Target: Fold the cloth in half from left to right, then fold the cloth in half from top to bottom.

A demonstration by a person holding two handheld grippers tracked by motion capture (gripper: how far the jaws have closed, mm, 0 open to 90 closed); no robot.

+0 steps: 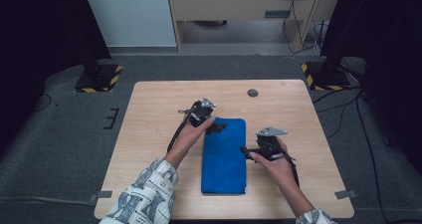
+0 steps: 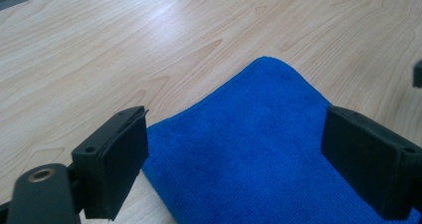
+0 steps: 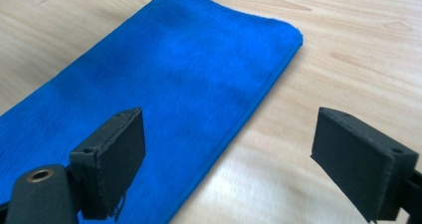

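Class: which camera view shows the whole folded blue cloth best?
The high view: the folded blue microfibre cloth lies there complete, with all its edges. The left gripper view shows one rounded corner; the right gripper view shows one end.

The left gripper (image 2: 249, 159) hangs with its two black fingers (image 2: 117, 164) spread wide over the near part of a folded blue cloth (image 2: 249, 149) lying flat on the pale wooden bench (image 2: 124, 45), its rounded corner pointing away.

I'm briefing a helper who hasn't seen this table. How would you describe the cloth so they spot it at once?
On the light wooden table, look between the left gripper and right gripper. The blue cloth lies flat there, folded into a long rectangle, the one bright-coloured, soft thing.
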